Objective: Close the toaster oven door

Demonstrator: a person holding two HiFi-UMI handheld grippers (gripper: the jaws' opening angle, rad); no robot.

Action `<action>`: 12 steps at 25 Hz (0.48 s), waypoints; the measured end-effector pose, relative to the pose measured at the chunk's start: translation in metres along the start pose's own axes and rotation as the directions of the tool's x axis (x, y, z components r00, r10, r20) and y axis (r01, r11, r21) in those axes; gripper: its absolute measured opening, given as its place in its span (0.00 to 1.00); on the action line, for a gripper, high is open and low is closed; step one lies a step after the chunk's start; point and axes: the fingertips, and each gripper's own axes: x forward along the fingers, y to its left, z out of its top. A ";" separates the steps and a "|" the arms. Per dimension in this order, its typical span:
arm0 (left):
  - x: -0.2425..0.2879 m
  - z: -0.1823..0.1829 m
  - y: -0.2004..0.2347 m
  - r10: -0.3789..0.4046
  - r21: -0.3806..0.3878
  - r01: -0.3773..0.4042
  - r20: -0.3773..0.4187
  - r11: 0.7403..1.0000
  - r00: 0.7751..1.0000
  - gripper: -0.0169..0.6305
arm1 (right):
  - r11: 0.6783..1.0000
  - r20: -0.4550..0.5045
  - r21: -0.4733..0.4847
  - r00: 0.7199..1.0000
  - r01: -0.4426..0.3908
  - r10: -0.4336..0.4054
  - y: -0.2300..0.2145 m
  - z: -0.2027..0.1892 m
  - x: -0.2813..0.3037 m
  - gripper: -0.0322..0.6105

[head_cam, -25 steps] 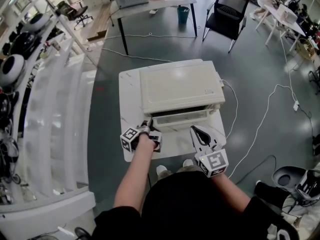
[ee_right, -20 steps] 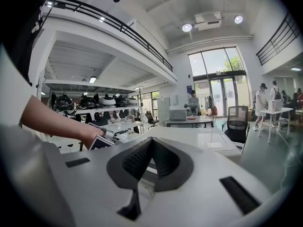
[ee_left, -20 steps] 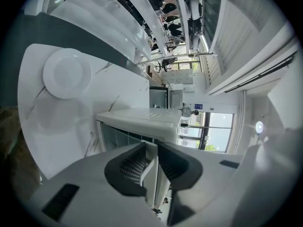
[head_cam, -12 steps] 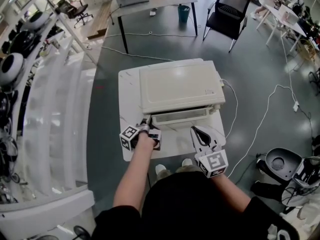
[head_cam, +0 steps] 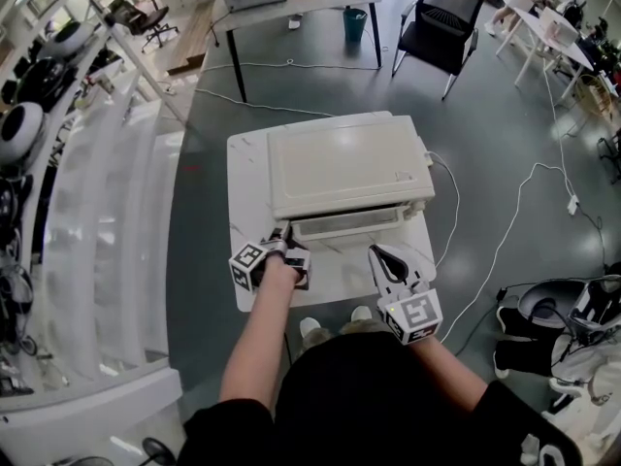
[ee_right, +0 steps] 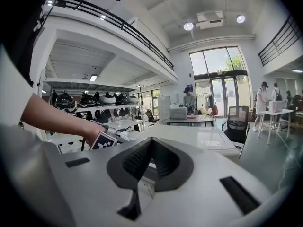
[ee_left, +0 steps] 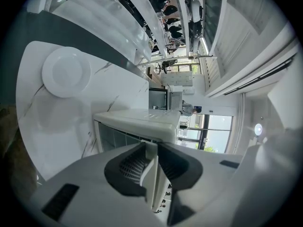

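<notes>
- Head view: one cream toaster oven (head_cam: 344, 163) sits on one white marble desk (head_cam: 247, 178), with two grippers at its near side.
- The oven door (head_cam: 347, 224) faces the person and shows as a narrow strip under the oven's front edge. From above I cannot tell whether it is fully up.
- The left gripper (head_cam: 282, 233) has its fingers at the door's left end. The right gripper (head_cam: 376, 250) is near the door's right part, just short of it and not touching.
- Against the earlier frames, both grippers and the door strip look the same. A dark round thing on the floor (head_cam: 543, 309) at lower right has changed place.
- Left gripper view (picture rolled on its side): the left gripper (ee_left: 152, 145) has its fingers clenched on one thin white bar (ee_left: 151, 174) at the door's edge.
- The door's glass (ee_left: 118, 138) and the oven's cream top (ee_left: 142, 119) lie just beyond.
- One round white plate (ee_left: 66, 72) lies on the desk beside the oven.
- Right gripper view: the right gripper (ee_right: 150, 140) has its fingers pressed together at the tips with nothing between them.
- The oven's top (ee_right: 199, 136) spreads just beyond the fingers. The other hand (ee_right: 87, 131), with its marker cube (ee_right: 105, 140), is at the left.
</notes>
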 end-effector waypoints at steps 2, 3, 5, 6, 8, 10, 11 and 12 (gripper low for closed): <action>0.001 0.001 -0.001 -0.010 -0.004 0.010 0.000 1.000 1.000 0.17 | 1.000 -0.002 -0.001 1.000 -0.001 0.001 -0.001 0.000 0.000 0.08; 0.002 0.001 -0.002 -0.016 -0.007 0.016 0.000 1.000 1.000 0.17 | 1.000 -0.004 -0.001 1.000 -0.002 0.002 -0.001 0.000 0.000 0.08; 0.001 0.000 -0.003 -0.025 -0.010 0.025 0.003 1.000 1.000 0.17 | 1.000 -0.007 0.002 1.000 -0.003 0.003 -0.002 -0.001 -0.002 0.08; 0.001 -0.001 -0.002 -0.028 -0.009 0.028 0.005 1.000 1.000 0.17 | 1.000 -0.007 0.003 1.000 -0.002 0.002 -0.002 -0.001 -0.004 0.08; -0.001 -0.004 -0.001 -0.034 -0.008 0.034 0.010 0.999 0.999 0.17 | 1.000 -0.006 0.003 1.000 0.000 0.000 -0.002 -0.002 -0.008 0.08; -0.001 -0.004 -0.003 -0.039 -0.008 0.039 0.012 0.999 0.999 0.16 | 1.000 -0.005 0.002 1.000 0.001 -0.001 -0.002 -0.001 -0.009 0.08; -0.001 -0.003 -0.004 -0.042 -0.007 0.042 0.011 0.999 0.999 0.16 | 1.000 -0.003 0.001 1.000 0.002 -0.002 -0.002 0.000 -0.008 0.08; -0.001 -0.003 -0.006 -0.045 -0.003 0.045 0.010 0.999 0.999 0.15 | 1.000 -0.002 0.001 1.000 0.002 -0.002 -0.002 0.001 -0.007 0.08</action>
